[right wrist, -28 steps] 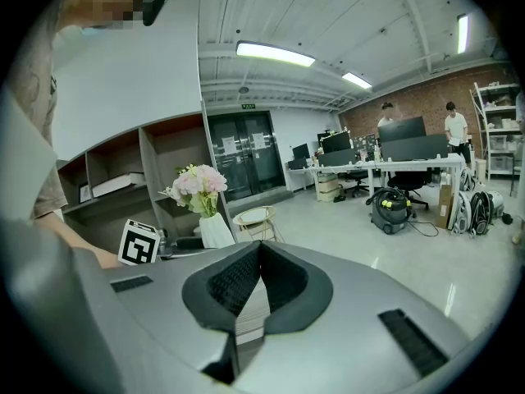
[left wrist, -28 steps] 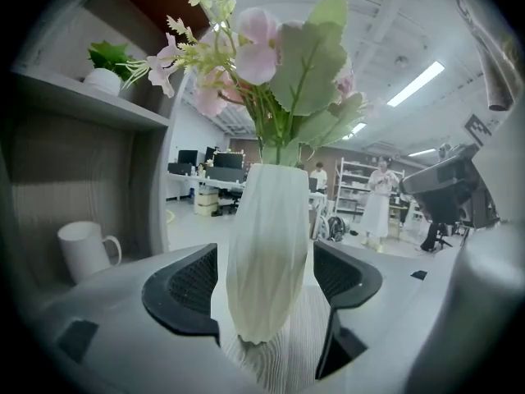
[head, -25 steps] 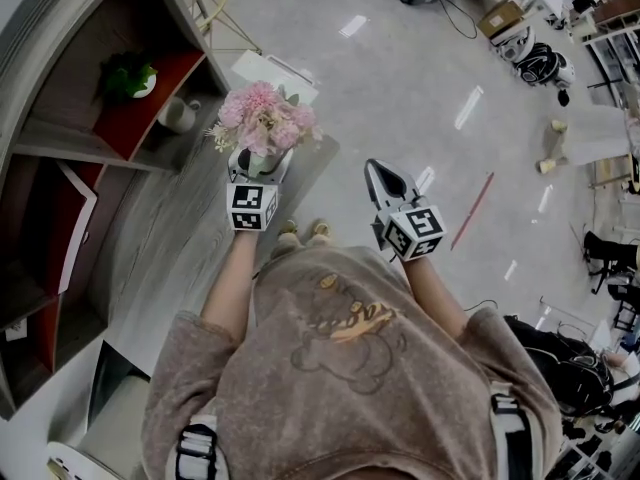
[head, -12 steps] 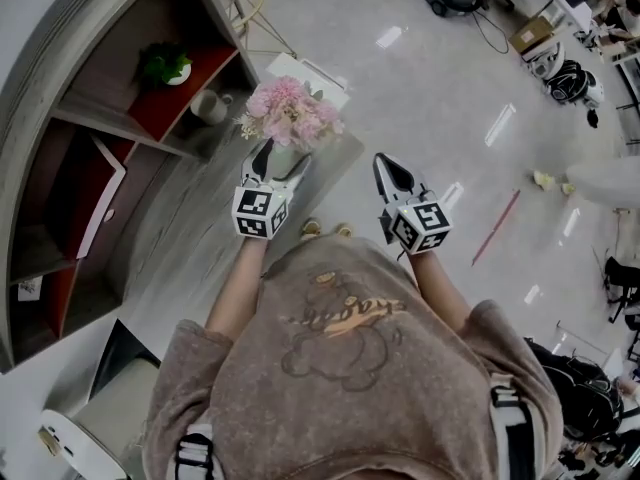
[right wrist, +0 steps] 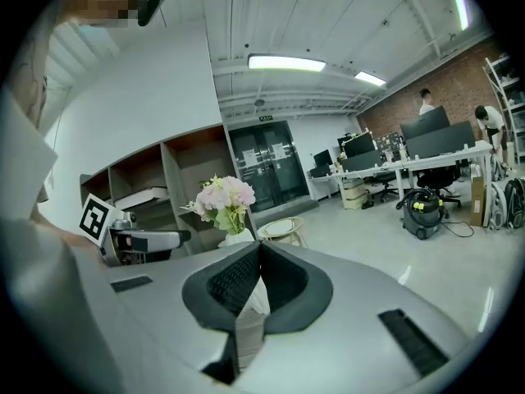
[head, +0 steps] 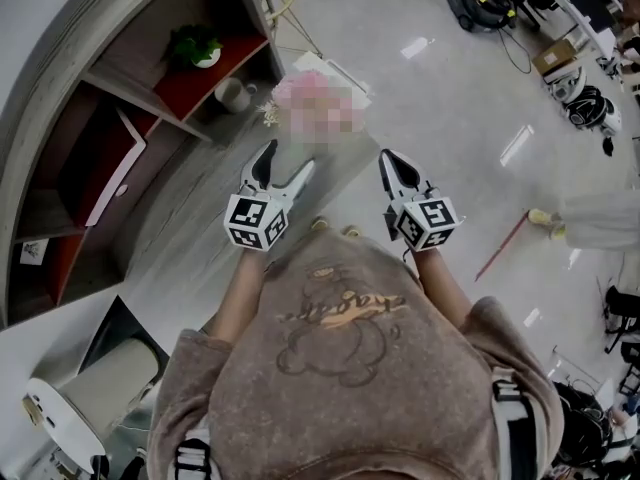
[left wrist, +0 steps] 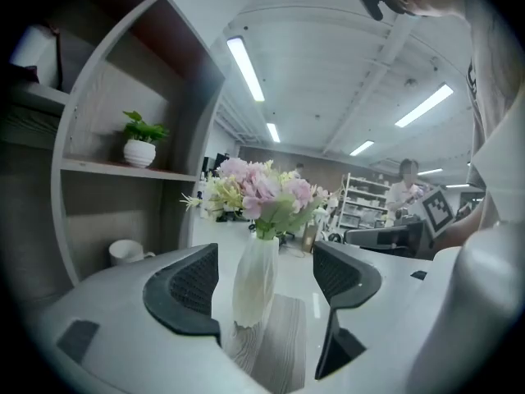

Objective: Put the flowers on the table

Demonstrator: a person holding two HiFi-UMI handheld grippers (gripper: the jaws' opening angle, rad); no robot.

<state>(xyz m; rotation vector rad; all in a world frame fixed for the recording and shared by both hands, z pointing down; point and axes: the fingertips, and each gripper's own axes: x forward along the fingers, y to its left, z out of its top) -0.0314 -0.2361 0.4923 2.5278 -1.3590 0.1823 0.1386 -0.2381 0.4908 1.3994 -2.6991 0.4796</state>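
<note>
Head view looks steeply down over a person's brown sweatshirt [head: 340, 378] to both grippers, held out side by side. The left gripper [head: 288, 159] hangs over the far end of a long grey wood-grain table [head: 185, 233], its two jaws spread apart. The right gripper [head: 388, 161] is past the table's right edge, over the pale glossy floor [head: 440, 78], with its jaws clenched to a single point. Left of the table stands a curved grey shelf unit with red-lined compartments [head: 120, 88]; one compartment holds a small green plant in a white pot [head: 197, 46], and a white mug [head: 232, 94] sits in the one below it.

Left gripper view shows the jaws released, holding nothing. Ahead of them, framed in the gap, a ribbed white vase [left wrist: 255, 281] stands upright near the far end of the table, with space showing on both sides between it and the pads. It carries a bunch of pink and cream flowers [left wrist: 261, 189].

Right gripper view shows the two dark pads pressed together with nothing caught between them. The flowers rise just behind them, to their left. Farther off on the floor stands a grey vacuum cleaner [right wrist: 422, 205].
</note>
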